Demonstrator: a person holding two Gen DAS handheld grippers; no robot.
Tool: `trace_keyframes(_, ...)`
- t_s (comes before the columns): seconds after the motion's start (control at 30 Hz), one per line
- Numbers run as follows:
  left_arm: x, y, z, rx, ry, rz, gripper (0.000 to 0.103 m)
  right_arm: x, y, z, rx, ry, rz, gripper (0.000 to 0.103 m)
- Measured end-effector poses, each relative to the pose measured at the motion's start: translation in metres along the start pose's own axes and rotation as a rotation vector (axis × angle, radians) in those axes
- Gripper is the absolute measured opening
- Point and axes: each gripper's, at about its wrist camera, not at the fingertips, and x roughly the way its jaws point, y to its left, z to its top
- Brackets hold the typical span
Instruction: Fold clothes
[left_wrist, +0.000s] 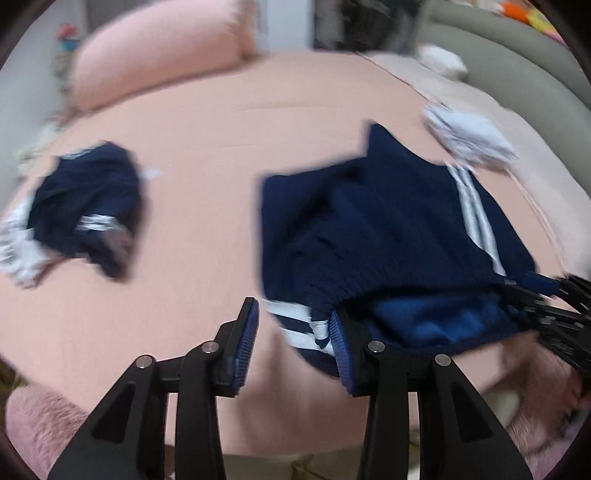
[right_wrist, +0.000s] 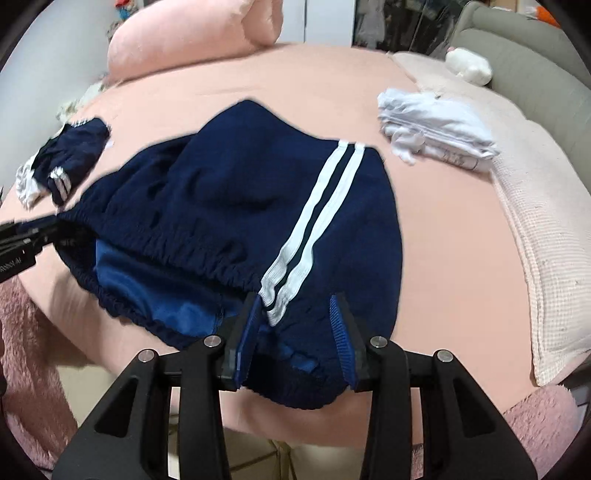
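Navy shorts (left_wrist: 369, 229) (right_wrist: 240, 192) with white side stripes lie spread on the pink bed sheet (left_wrist: 207, 122) (right_wrist: 443, 229), waistband toward me and gaping to show the blue lining. My left gripper (left_wrist: 293, 339) stands open at the shorts' left waistband corner; the striped edge lies between its fingers, against the right one only. My right gripper (right_wrist: 295, 328) is open over the other waistband corner, with the striped cloth lying flat between and beyond its fingers. Each gripper shows at the other view's edge: the right gripper (left_wrist: 554, 314), the left gripper (right_wrist: 26, 236).
A crumpled navy garment (left_wrist: 85, 206) (right_wrist: 74, 155) lies at the left beside white cloth. Folded white clothes (left_wrist: 469, 136) (right_wrist: 436, 125) sit far right. A pink pillow (right_wrist: 184, 33) is at the back, a cream blanket (right_wrist: 535, 229) along the right edge, and a grey sofa (right_wrist: 535, 62) behind.
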Motion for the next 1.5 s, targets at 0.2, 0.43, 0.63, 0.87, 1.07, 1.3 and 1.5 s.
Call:
trace_keyframes(0.2, 0.020, -0.012, -0.013, 0.034, 0.061, 0.025, 0.023, 0.004, 0.001, -0.008, -0.040, 0.067, -0.046, 0.032)
trace_keyframes(0.43, -0.052, 0.007, 0.021, -0.018, -0.128, 0.060, 0.017, -0.031, -0.009, 0.003, -0.025, -0.050, -0.207, 0.007)
trace_keyframes(0.63, -0.082, 0.012, 0.026, 0.005, -0.168, 0.026, 0.018, -0.058, -0.028, 0.020, 0.076, -0.067, 0.037, 0.012)
trace_keyframes(0.87, -0.060, 0.013, 0.004, -0.029, -0.096, 0.031, 0.018, -0.026, 0.045, 0.007, -0.163, 0.066, 0.170, 0.032)
trace_keyframes(1.07, -0.034, 0.020, -0.013, -0.061, 0.048, 0.012, 0.046, 0.015, 0.070, 0.003, -0.282, 0.082, -0.014, 0.036)
trace_keyframes(1.3, -0.010, 0.030, -0.043, -0.161, 0.102, -0.001, 0.030, -0.004, 0.054, 0.012, -0.178, -0.037, -0.081, 0.021)
trace_keyframes(1.5, -0.046, 0.022, -0.027, -0.107, -0.074, 0.069, 0.021, -0.036, 0.029, 0.013, -0.050, -0.125, -0.130, 0.007)
